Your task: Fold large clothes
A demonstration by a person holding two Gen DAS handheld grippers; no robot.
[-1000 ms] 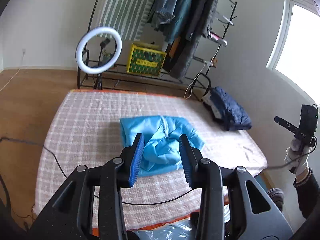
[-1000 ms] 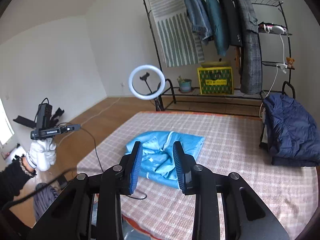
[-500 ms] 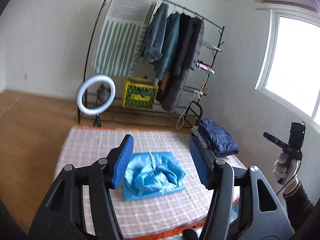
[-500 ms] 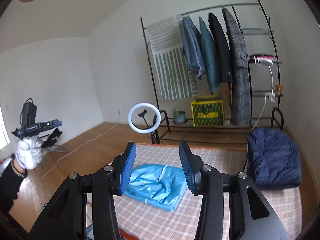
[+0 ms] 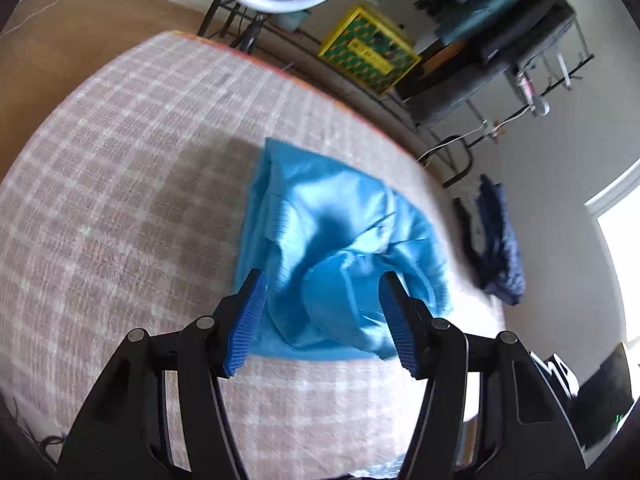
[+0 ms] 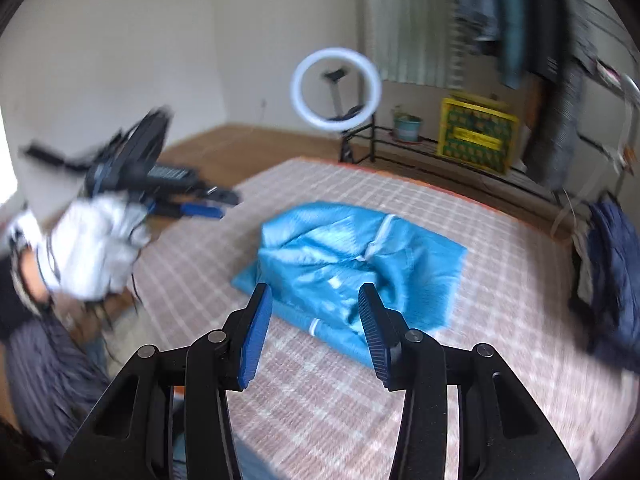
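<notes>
A bright blue jacket [image 5: 340, 240] lies loosely folded and rumpled on the checked bed cover [image 5: 120, 200]. My left gripper [image 5: 322, 278] hovers open just above the jacket's near edge, with cloth showing between the blue pads but not pinched. The right wrist view shows the same jacket [image 6: 352, 256] with my right gripper [image 6: 315, 290] open over its near side, nothing gripped. In that view the left gripper [image 6: 216, 204] appears blurred at the left, held by a white-gloved hand [image 6: 92, 248] over the bed's left side.
A ring light [image 6: 336, 84] stands beyond the far edge of the bed. Behind it are a clothes rack [image 6: 520, 20] with hanging garments and a yellow crate [image 6: 476, 136]. A dark navy jacket [image 6: 612, 272] lies folded at the bed's right edge.
Since half a second ago both grippers have dropped toward the bed and tilted downward, so the blue jacket fills more of each view. Both pairs of jaws stand wider than a second ago.
</notes>
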